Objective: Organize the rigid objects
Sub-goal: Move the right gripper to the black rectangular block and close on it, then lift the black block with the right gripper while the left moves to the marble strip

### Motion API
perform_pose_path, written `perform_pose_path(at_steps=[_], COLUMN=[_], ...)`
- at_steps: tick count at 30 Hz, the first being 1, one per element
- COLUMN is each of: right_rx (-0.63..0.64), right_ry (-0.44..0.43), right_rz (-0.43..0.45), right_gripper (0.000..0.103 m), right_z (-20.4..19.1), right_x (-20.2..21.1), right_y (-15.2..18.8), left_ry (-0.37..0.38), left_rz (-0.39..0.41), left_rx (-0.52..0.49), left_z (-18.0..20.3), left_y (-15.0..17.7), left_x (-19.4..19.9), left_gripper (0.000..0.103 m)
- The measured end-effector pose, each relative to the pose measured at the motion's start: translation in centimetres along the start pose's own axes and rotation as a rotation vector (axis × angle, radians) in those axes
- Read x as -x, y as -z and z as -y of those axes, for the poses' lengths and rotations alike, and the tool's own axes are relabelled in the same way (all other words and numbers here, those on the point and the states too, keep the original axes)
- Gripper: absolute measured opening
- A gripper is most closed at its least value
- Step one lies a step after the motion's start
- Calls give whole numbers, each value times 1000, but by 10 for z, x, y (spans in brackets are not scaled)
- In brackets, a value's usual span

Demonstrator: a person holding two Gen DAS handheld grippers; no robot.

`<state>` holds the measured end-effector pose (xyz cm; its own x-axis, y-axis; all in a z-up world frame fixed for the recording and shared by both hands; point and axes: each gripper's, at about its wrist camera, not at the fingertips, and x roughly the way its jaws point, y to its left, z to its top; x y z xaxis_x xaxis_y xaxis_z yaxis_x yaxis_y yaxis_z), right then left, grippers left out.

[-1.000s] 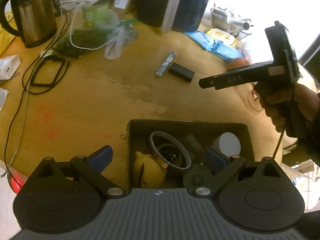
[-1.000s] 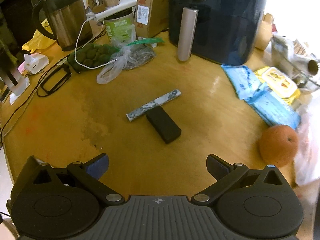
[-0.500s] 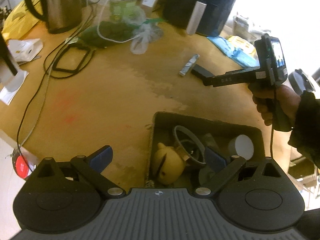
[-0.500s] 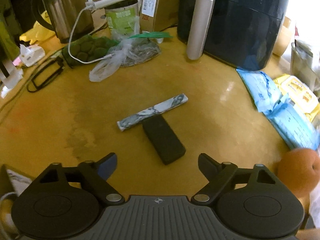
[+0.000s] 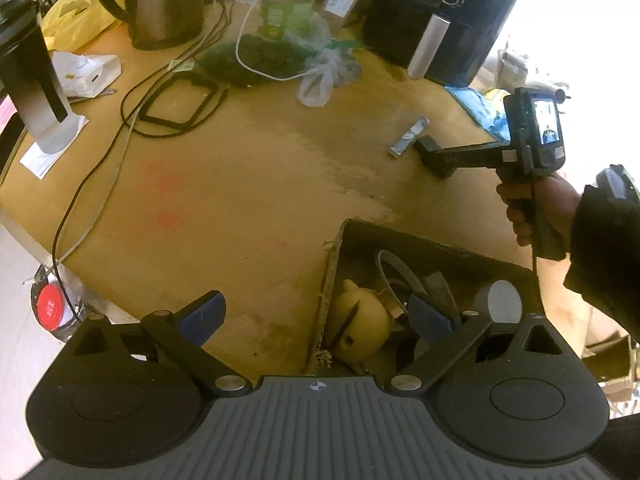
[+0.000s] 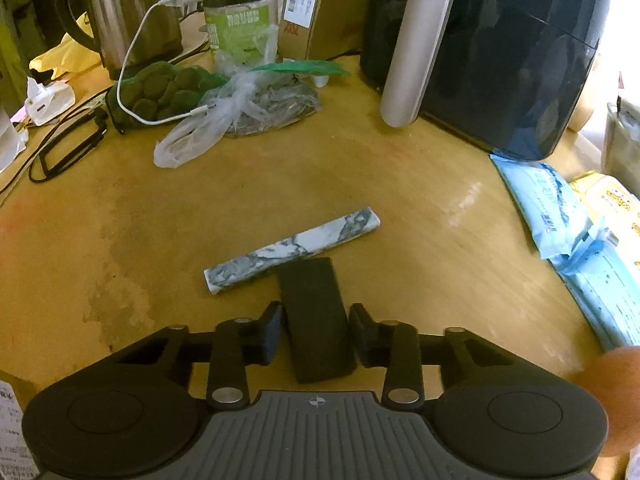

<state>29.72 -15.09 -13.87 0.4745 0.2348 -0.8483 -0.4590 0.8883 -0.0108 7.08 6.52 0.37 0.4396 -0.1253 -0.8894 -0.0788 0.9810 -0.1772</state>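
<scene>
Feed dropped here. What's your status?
Right gripper just closed on black block. Left gripper open over box. Marble bar touching block.

Matt black block (image 6: 316, 316); worn, stained wooden table (image 6: 420, 216).

We see our right tongs (image 6: 316, 334) closed on the black block (image 6: 316, 316), one pad pressing each long side, the block lying flat on the desk (image 6: 420, 208). Its far end touches the marbled bar (image 6: 292, 250), which lies slantwise. Beyond stand the dark air fryer (image 6: 500, 52), a steel kettle (image 6: 132, 28) and a clear plastic bag (image 6: 216, 120). Blue packets (image 6: 556, 208) lie right, an orange (image 6: 612, 392) at the edge.
</scene>
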Motion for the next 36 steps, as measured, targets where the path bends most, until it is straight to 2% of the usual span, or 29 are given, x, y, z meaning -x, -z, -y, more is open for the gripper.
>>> perform_pose_path(at_steps=[11, 20, 36], right_rx=[-61, -150, -285], right_ry=[15, 12, 11], right_rz=[-21, -12, 41], right_gripper=[34, 34, 34], right_z=[-1, 7, 17], right_x=[10, 44, 117], right_y=[2, 9, 35], left_ry=[31, 76, 154], left_rz=[-3, -1, 67], left_rx=[-35, -106, -265], left_z=[11, 26, 69], left_y=[-5, -17, -61], left_x=[-7, -17, -34], left_gripper=[100, 100, 100])
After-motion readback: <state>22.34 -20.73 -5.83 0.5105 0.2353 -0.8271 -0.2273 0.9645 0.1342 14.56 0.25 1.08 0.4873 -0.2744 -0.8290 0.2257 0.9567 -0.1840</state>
